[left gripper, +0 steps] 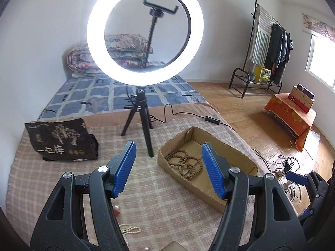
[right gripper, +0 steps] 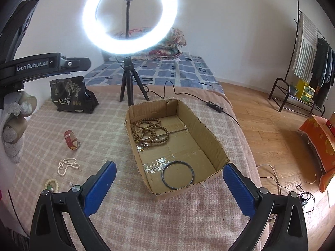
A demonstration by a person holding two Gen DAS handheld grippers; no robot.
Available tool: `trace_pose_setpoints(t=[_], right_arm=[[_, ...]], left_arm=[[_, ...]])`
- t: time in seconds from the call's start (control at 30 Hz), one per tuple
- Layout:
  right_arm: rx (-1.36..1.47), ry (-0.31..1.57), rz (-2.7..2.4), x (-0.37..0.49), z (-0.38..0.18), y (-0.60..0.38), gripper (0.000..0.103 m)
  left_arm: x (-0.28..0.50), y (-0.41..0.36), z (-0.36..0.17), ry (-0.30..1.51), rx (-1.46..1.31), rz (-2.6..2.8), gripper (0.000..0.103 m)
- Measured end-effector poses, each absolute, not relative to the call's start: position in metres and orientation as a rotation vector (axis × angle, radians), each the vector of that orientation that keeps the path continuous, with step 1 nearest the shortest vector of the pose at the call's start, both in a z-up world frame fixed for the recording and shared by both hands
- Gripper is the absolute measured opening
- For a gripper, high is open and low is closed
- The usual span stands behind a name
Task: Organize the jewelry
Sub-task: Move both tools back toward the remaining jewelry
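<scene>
An open cardboard box (right gripper: 209, 138) sits on the checked blanket; it also shows in the left wrist view (left gripper: 236, 154). Inside lie brown wooden bead strings (right gripper: 149, 130) (left gripper: 184, 163) and a dark bangle (right gripper: 178, 174). On the blanket to the left lie a red-strap watch (right gripper: 71, 140), a white pearl necklace (right gripper: 68, 165) (left gripper: 129, 229) and a pale bead bracelet (right gripper: 52, 184). My right gripper (right gripper: 169, 179) is open and empty, just before the box's near end. My left gripper (left gripper: 167, 163) is open and empty, above the blanket left of the box.
A lit ring light on a black tripod (right gripper: 127, 83) stands behind the box, its cable and switch (right gripper: 213, 105) trailing right. A black snack bag (right gripper: 71, 96) lies at the back left. The bed edge drops to a wooden floor (right gripper: 272, 138) with cables on the right.
</scene>
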State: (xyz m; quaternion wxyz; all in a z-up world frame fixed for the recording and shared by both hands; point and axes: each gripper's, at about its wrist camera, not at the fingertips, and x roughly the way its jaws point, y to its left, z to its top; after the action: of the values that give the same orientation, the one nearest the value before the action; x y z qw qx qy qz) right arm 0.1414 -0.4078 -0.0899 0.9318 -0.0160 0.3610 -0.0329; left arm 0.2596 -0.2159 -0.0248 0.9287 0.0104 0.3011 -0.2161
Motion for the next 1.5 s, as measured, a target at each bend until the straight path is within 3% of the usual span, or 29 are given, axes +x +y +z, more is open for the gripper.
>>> trace_pose_setpoints(t=[0.3, 0.37, 0.5, 0.97, 1.4, 1.5], right_arm=[[-0.055, 0.692, -0.073, 0.121, -0.066, -0.388, 0.103], [-0.06, 0.686, -0.067, 0.117, -0.063, -0.382, 0.103], [-0.061, 0.684, -0.023, 0.114, -0.061, -0.37, 0.103], [-0.087, 0.724, 0.073, 0.123, -0.081, -0.332, 0.103], [-0.077, 0.782, 0.149, 0.137, -0.108, -0.308, 0.096], [-0.077, 0.797, 0.164, 0.139, -0.115, -0.303, 0.095]], left_arm=[[0.227, -0.148, -0.001, 0.571, 0.045, -0.381, 0.067], [0.22, -0.13, 0.0, 0.564, 0.054, -0.359, 0.075], [0.206, -0.096, -0.004, 0.559, 0.053, -0.329, 0.078], [0.177, -0.026, -0.085, 0.697, 0.059, -0.298, 0.078], [0.169, -0.024, -0.136, 0.796, 0.074, -0.356, 0.078], [0.172, -0.029, -0.14, 0.812, 0.081, -0.382, 0.072]])
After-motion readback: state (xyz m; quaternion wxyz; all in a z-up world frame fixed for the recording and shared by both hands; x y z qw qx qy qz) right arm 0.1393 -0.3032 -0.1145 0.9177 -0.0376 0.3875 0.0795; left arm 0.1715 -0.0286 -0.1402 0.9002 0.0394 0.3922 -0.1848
